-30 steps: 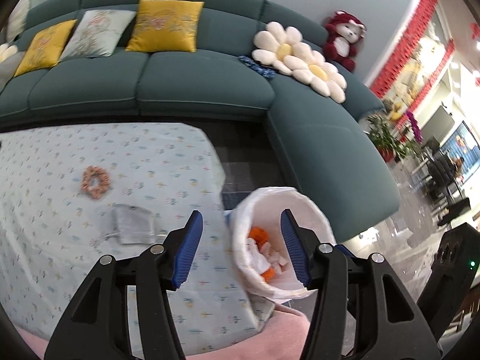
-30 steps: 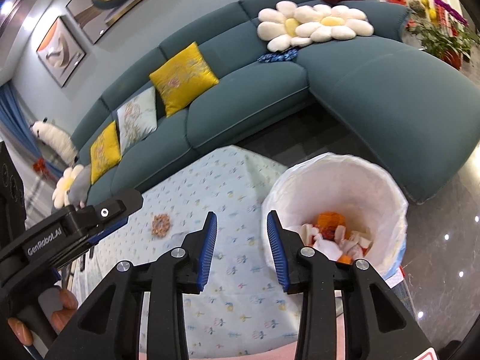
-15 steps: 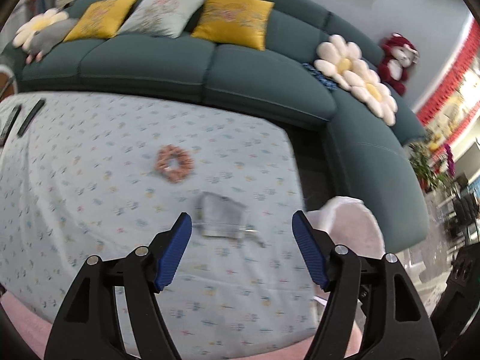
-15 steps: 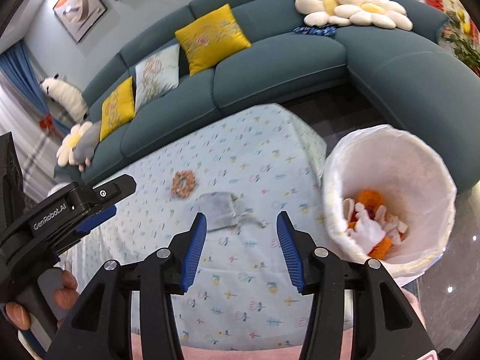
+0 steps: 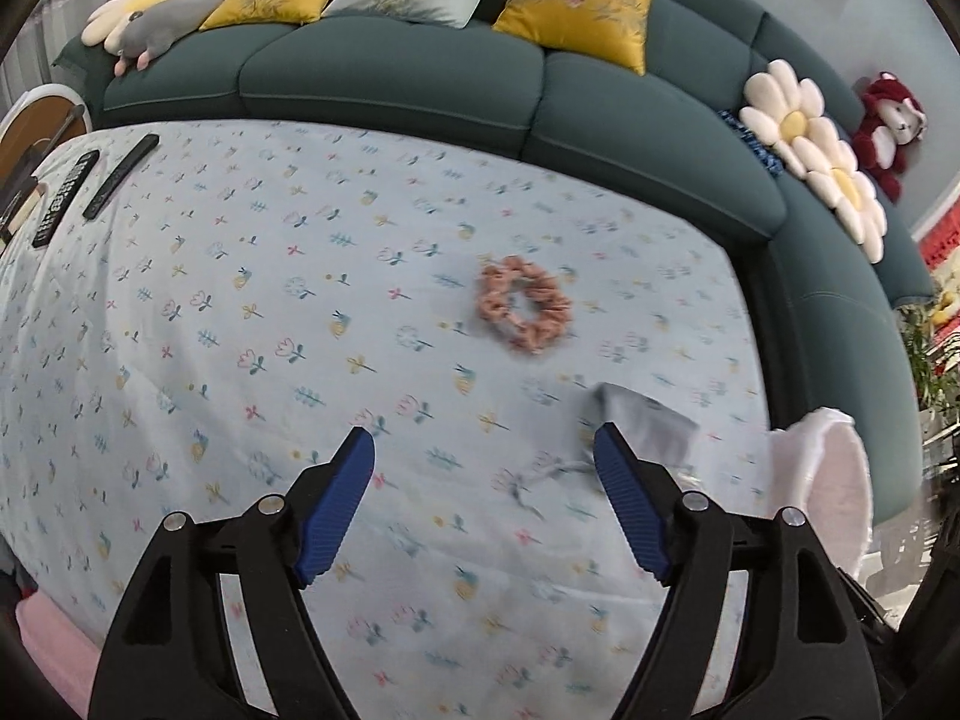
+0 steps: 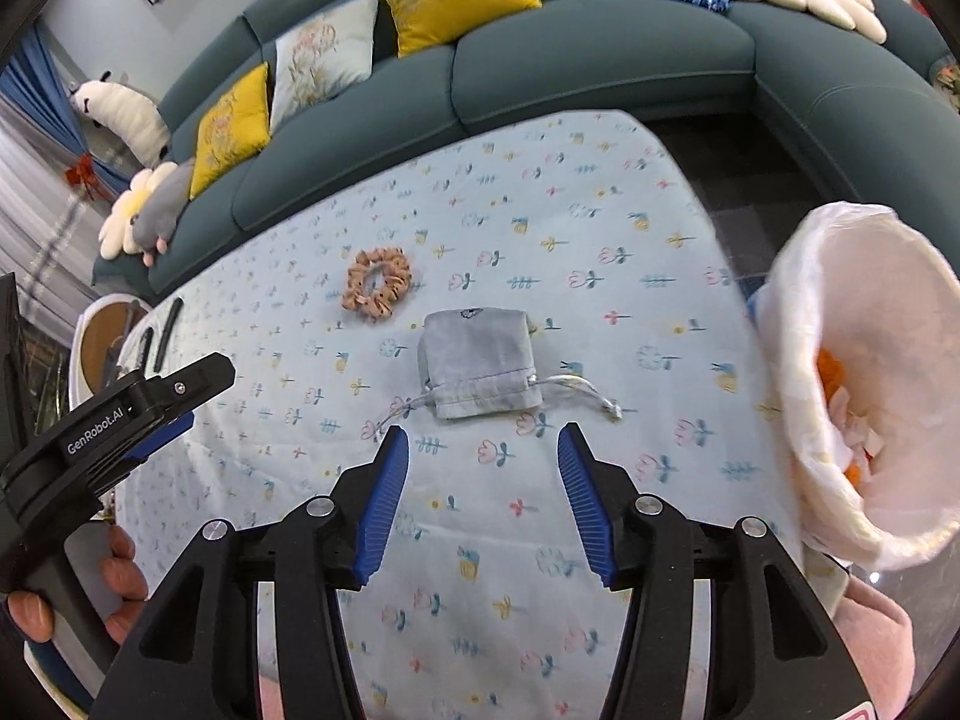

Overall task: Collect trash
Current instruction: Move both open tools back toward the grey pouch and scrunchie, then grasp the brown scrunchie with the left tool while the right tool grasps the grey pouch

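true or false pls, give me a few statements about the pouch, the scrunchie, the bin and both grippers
1. The grey drawstring pouch lies flat on the floral tablecloth. True.
2. The right gripper is shut on the pouch. False: its jaws stand open, short of the pouch, touching nothing.
3. The scrunchie lies inside the white-lined bin. False: it lies on the cloth, on the sofa side of the pouch.
4. The bin already holds orange and white scraps. True.
5. The left gripper is open and holds nothing. True.
6. The pouch's drawstring is tucked inside it. False: the cord trails out on the cloth.
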`<state>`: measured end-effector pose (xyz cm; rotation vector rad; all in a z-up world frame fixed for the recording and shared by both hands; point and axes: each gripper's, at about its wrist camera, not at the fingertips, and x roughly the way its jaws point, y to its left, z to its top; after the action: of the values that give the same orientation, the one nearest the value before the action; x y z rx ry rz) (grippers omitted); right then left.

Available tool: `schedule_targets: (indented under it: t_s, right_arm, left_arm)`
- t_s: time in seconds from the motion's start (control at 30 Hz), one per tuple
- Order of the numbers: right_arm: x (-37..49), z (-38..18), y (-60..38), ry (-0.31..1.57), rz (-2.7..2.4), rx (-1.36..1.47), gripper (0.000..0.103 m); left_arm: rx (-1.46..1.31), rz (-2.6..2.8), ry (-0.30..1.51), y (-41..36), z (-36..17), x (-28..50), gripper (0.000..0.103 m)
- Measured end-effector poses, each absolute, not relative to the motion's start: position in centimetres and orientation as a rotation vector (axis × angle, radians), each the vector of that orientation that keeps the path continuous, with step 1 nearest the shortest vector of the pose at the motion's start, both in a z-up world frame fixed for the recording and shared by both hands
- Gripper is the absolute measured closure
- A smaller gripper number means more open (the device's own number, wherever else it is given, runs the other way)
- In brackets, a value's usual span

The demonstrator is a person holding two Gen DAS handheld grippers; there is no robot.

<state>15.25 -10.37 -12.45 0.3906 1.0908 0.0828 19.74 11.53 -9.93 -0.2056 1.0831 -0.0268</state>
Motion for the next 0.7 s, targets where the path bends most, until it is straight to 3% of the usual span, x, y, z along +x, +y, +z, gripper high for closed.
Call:
schedule_targets:
  t_s: [0.57, 0.67, 0.7]
  right_arm:
    - [24.4, -19.0, -9.5, 1.197, 0.064, 0.395, 0.052]
    - [24.8, -19.9, -9.6, 1.213, 0.068, 0.406, 0.053]
    - [24.8, -20.2, -9.6, 1.215, 0.068, 0.413, 0.056]
  left_arm:
    - [-0.279, 0.013, 1.214, 11.0, -17.1, 31.8, 0.032]
    - [-0.283, 0.010, 1.247, 10.8, -18.6, 32.5, 0.044]
    - [-0.285, 0.007, 1.257, 10.7, -19.0, 32.6, 0.053]
